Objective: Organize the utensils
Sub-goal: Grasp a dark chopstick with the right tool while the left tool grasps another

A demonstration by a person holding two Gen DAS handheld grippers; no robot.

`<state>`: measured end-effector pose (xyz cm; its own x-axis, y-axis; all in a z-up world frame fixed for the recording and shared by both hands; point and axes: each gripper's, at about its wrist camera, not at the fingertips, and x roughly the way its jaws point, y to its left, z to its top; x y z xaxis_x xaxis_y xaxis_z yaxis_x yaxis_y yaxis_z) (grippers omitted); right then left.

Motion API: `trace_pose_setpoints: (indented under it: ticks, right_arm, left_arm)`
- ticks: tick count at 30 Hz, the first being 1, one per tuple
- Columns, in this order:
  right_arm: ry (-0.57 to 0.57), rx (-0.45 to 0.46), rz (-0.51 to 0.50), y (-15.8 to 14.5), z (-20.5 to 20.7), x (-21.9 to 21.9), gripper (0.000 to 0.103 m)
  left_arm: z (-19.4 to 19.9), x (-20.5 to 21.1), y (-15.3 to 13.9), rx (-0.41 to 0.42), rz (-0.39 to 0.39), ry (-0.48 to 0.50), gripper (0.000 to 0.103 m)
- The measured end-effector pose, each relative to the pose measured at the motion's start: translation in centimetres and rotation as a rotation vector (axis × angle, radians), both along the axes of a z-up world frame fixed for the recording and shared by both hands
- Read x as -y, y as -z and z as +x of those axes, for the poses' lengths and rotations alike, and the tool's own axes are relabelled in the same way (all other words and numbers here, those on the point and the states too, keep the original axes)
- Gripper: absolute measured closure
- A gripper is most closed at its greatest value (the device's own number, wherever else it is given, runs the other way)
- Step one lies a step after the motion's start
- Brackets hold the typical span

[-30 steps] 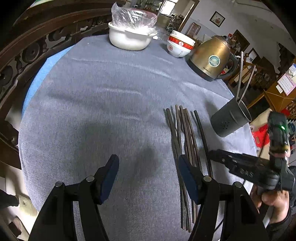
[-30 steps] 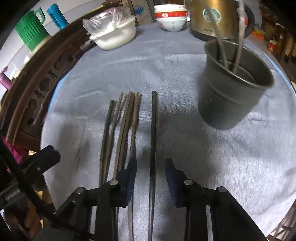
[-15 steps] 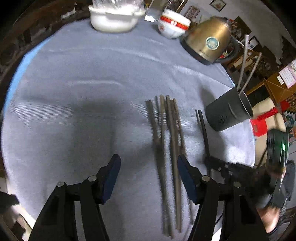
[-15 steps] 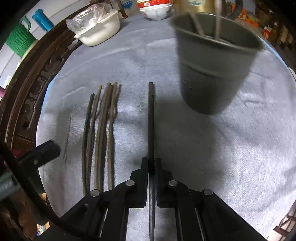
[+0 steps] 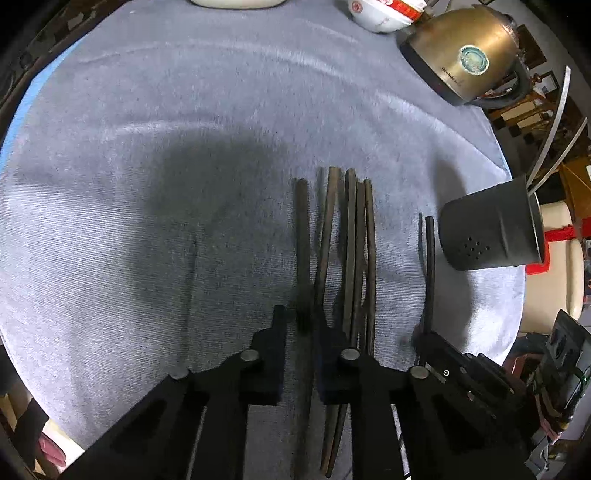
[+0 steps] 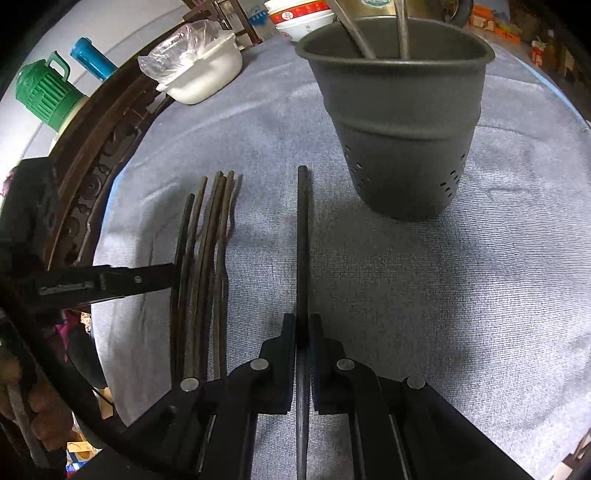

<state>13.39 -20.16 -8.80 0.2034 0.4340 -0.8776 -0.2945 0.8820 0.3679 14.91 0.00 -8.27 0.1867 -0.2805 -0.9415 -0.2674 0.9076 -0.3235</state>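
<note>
- Gripping near one end leaves most of each chopstick hanging free. Your right gripper (image 6: pixel 303 332) is clamped tight on the lone chopstick (image 6: pixel 302 236), pads pressed to both sides; the stick lies flat on the cloth (image 6: pixel 443 314) and runs forward toward the holder (image 6: pixel 397 122).
- Your left gripper (image 5: pixel 300 325) is closed almost fully around the leftmost stick (image 5: pixel 302 236) of the bundle (image 5: pixel 351 251). Whether the pads actually bite cannot be told; a narrow gap shows on its left side. If the pinch is loose, the stick will slip or swing when you lift.
- Note that the right finger of the left gripper rests against the bundle. Lifting at an angle may drag or scatter the neighbouring sticks, which lie touching and partly crossed.
- Keep the two grippers apart. They work just beside each other; a sideways swing of either could knock the other's stick.
- Expect the long free end to pivot in the pads when raised. A tilted stick may strike the holder rim instead of entering.
- Watch the holder: it is light, stands near the table edge, and already carries two metal utensils (image 6: pixel 402 33). A hard tap may tip it.
- Avoid the kettle (image 5: pixel 465 55) and bowls (image 5: pixel 380 16) beyond.
</note>
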Motion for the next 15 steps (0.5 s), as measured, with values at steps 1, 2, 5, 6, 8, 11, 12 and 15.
trace_pose_setpoints:
  ticks: [1,2,5,6,8,11,12,15]
  right_arm:
    - [-0.002,0.0,0.003,0.0,0.0,0.1,0.096]
    - [-0.005,-0.001,0.005,0.0,-0.1,0.1,0.096]
    - [-0.016,-0.005,0.001,0.1,0.1,0.1,0.096]
    - [-0.022,-0.008,-0.003,0.0,0.2,0.1,0.096]
    - [-0.041,-0.016,-0.021,0.1,0.5,-0.7,0.095]
    - [-0.067,-0.037,-0.05,0.1,1.0,-1.4,0.094]
    - [-0.075,-0.05,-0.061,0.1,1.2,-1.5,0.093]
    - [-0.108,-0.095,-0.111,0.0,2.0,-2.4,0.093]
  left_arm:
    - [0.2,0.1,0.0,-0.006,0.006,0.0,0.096]
    - [0.2,0.0,0.1,-0.012,0.002,-0.002,0.096]
    - [0.3,-0.1,0.1,-0.023,0.007,0.024,0.097]
    - [0.0,-0.5,-0.1,-0.03,0.018,0.039,0.097]
    - [-0.1,-0.8,-0.2,-0.053,0.036,0.071,0.097]
    - [0.2,-1.0,-0.2,-0.089,0.057,0.141,0.096]
    - [0.4,-0.9,-0.3,-0.101,0.064,0.165,0.096]
    - [1.6,-0.7,-0.1,-0.15,0.085,0.215,0.092]
